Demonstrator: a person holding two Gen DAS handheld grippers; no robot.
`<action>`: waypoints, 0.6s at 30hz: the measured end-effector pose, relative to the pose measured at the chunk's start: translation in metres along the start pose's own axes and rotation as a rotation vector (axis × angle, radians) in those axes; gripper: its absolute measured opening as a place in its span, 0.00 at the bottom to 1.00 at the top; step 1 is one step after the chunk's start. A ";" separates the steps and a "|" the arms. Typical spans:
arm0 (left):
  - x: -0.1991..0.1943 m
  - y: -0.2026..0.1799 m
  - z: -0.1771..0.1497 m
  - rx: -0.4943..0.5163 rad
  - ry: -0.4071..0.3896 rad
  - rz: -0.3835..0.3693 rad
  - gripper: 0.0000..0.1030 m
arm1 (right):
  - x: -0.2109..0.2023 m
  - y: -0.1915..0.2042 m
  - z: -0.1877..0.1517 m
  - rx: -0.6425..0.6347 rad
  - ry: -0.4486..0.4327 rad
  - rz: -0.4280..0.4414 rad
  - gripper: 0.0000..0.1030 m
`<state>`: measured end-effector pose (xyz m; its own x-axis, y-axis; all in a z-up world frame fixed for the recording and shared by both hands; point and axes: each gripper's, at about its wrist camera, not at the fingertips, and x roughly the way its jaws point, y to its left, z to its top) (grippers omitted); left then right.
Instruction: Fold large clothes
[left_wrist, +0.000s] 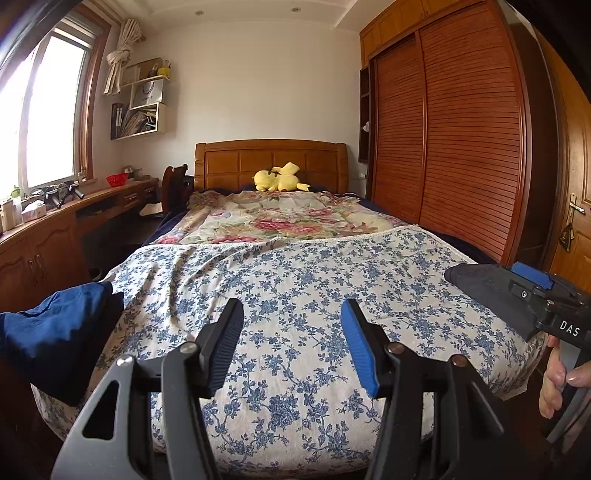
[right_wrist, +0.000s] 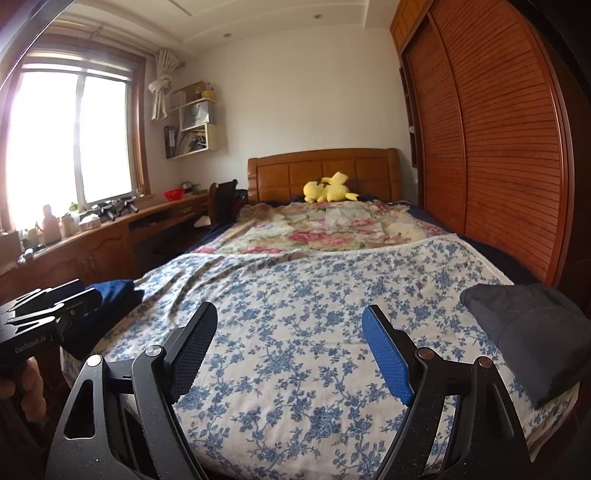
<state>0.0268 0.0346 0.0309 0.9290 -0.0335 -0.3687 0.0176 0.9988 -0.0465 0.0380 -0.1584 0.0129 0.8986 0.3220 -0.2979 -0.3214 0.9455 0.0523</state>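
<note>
A folded dark blue garment (left_wrist: 55, 328) lies on the bed's near left corner; it also shows in the right wrist view (right_wrist: 114, 291). A folded dark grey garment (right_wrist: 532, 332) lies on the near right corner; its end shows in the left wrist view (left_wrist: 476, 280). My left gripper (left_wrist: 291, 317) is open and empty, held above the blue-flowered sheet (left_wrist: 295, 280). My right gripper (right_wrist: 290, 325) is open and empty above the same sheet (right_wrist: 314, 295). The right gripper's body shows at the right of the left wrist view (left_wrist: 546, 306), in front of the grey garment.
A pink-flowered blanket (left_wrist: 280, 218) covers the far half of the bed, with a yellow plush toy (left_wrist: 280, 179) at the wooden headboard (left_wrist: 269, 158). A wooden wardrobe (left_wrist: 461, 140) runs along the right. A long desk (left_wrist: 70, 218) with clutter and a chair (left_wrist: 177, 188) stands under the window at left.
</note>
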 end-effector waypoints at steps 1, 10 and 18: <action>0.001 0.001 0.000 -0.002 0.002 0.001 0.53 | 0.000 0.000 -0.001 0.001 0.001 -0.002 0.80; 0.000 0.000 -0.003 -0.004 -0.002 0.002 0.53 | 0.001 -0.002 -0.006 0.008 0.012 -0.002 0.80; 0.000 0.001 -0.002 -0.003 -0.004 0.002 0.53 | 0.001 -0.002 -0.006 0.000 0.007 -0.003 0.80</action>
<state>0.0255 0.0351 0.0288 0.9304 -0.0313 -0.3653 0.0144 0.9987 -0.0488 0.0379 -0.1601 0.0063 0.8976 0.3187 -0.3047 -0.3186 0.9465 0.0514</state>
